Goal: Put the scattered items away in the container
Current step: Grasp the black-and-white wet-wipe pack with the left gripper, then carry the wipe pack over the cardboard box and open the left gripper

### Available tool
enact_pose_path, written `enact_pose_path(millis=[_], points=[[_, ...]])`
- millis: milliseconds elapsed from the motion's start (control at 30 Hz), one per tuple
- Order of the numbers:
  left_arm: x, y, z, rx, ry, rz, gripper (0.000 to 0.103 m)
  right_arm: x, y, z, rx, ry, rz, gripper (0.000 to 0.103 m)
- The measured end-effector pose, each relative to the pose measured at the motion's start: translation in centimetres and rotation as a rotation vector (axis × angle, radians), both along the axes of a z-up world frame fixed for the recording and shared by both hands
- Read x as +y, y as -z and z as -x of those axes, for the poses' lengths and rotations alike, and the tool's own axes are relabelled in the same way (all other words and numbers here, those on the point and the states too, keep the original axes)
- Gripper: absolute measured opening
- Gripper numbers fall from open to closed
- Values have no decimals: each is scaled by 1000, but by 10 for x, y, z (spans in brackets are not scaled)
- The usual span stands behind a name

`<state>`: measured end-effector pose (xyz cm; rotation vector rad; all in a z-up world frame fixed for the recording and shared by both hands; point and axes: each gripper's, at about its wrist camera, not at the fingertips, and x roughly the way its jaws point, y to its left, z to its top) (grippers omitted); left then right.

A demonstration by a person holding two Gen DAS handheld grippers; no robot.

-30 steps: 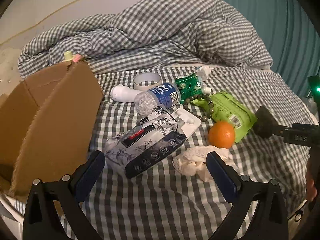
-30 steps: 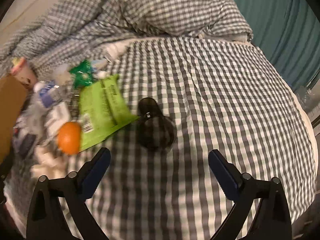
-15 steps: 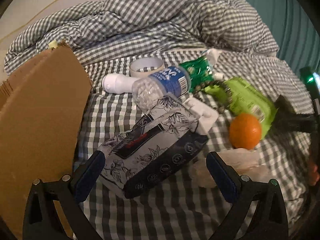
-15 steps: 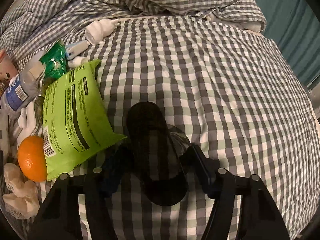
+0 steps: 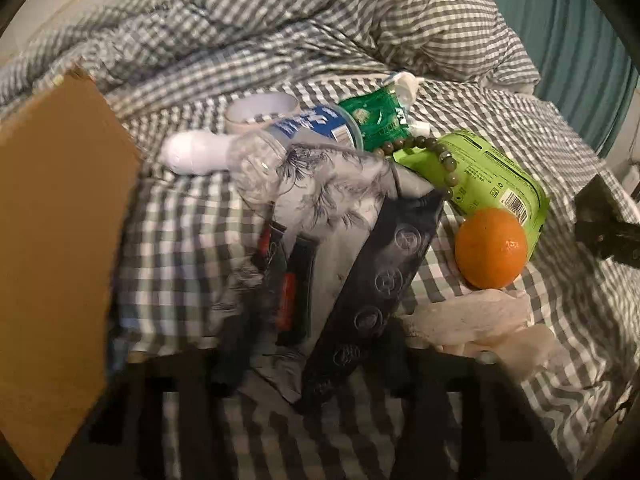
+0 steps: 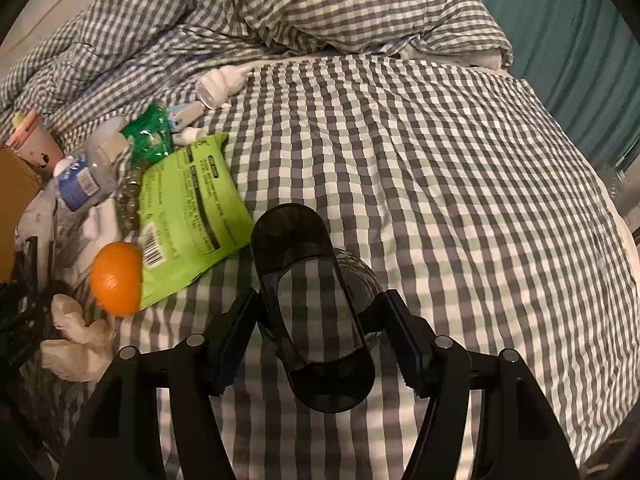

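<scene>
Two grippers engaged on the checked bed sheet (image 6: pixel 420 152). Right gripper (image 6: pixel 316 336): jaws narrowed part-way, pads pressed against both sides of a dark translucent cup (image 6: pixel 310 304) lying on its side, mouth toward the camera, just right of the green wet-wipes pack (image 6: pixel 188 216). Left gripper (image 5: pixel 308 364): blurred and dark at the bottom of its view, jaws closing, with the floral tissue pack (image 5: pixel 340 248) between them; contact of pads with the pack cannot be told. Cardboard box (image 5: pixel 52 248) stands at the left edge, just beside the tissue pack, its flap up. Clutter behind the tissue pack: water bottle (image 5: pixel 288 140) lying on its side, touching the pack; white bottle (image 5: pixel 196 154) to its left; tape roll (image 5: pixel 260 108) behind; green sachet (image 5: pixel 380 120); bead bracelet (image 5: pixel 432 152) draped over the wipes pack. Orange (image 5: pixel 491 253) rests against the lower edge of the wipes pack, crumpled tissue (image 5: pixel 480 320) just in front of it. Rumpled checked duvet (image 5: pixel 320 28) piled at the head of the bed; teal curtain (image 6: pixel 580 40) to the right.
</scene>
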<state>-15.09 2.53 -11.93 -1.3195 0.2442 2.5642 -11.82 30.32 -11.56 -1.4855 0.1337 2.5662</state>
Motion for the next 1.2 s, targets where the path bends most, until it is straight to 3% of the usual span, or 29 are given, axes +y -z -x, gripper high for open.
enact_pose_path(millis=[67, 133, 433, 567, 767, 900, 1067, 1200], points=[[0, -8, -5, 15, -1, 4, 23, -2, -11, -8, 25, 1, 1, 63], [-5, -19, -12, 25, -8, -38, 19, -5, -21, -13, 45, -2, 2, 63], [-3, -85, -59, 129, -8, -111, 19, -46, -74, -50, 139, -67, -5, 63], [-17, -129, -83, 210, -2, -181, 19, -86, -103, -66, 200, -142, -8, 63], [-82, -181, -94, 282, -82, -227, 19, -180, -141, -64, 275, -334, 32, 63], [-132, -189, -86, 280, -174, -169, 19, -250, -150, -51, 282, -460, 85, 63], [-185, -172, -66, 237, -288, -128, 19, -332, -145, -22, 243, -601, 126, 63], [-224, -153, -52, 204, -371, -127, 19, -374, -142, -3, 209, -668, 128, 63]])
